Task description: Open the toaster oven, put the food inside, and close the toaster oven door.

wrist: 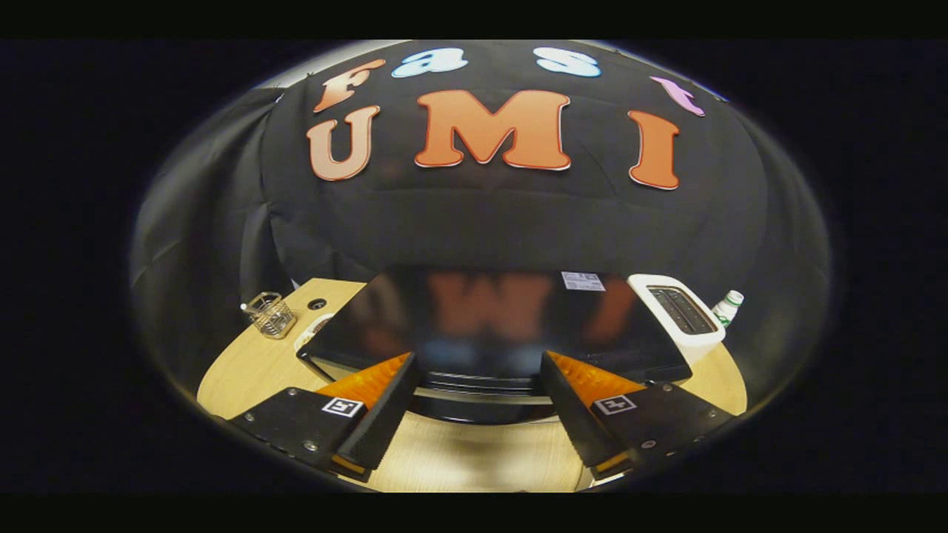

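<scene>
Wooden table [252, 370] under black toaster oven [489, 326], spread claw [478, 370] above its front.

I see a light wooden table [244, 370] with a small round hole in its top near the back. A big shiny black toaster oven [496, 326] sits on it just ahead of my spread fingers, with nothing between them. A little wire basket [270, 314] stands on the table to one side, and a white toaster [678, 314] and a bottle with a green cap [727, 306] to the other.
</scene>
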Tool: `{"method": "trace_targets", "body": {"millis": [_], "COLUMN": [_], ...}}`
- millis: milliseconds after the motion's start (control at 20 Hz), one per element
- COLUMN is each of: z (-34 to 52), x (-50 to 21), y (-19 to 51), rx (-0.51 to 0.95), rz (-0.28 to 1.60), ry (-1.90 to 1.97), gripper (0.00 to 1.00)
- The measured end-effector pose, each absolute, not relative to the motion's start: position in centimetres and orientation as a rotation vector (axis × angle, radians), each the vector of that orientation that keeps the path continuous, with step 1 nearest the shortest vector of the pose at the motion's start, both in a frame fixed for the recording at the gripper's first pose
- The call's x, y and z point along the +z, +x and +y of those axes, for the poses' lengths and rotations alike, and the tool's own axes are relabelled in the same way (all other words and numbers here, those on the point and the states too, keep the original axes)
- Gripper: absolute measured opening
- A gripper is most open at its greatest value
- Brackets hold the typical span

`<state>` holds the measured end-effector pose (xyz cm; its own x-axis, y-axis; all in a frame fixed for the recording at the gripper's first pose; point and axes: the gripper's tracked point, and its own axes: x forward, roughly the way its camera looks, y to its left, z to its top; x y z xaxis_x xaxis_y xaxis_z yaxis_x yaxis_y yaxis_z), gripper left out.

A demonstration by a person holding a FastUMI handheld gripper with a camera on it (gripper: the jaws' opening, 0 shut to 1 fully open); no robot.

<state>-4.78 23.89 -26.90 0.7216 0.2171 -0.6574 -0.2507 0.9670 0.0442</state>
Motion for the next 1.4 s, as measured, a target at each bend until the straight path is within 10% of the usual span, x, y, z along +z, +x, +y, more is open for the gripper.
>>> {"method": "trace_targets", "body": {"millis": [600,1400], "z": [24.3,23.1], "x": [-27.0,-38.6], "y": [-12.3,-24.4], "rx": [0.410,0.480], "rz": [0.563,1.239], "ry": [-0.016,-0.004], "gripper": [0.79,0.88]}}
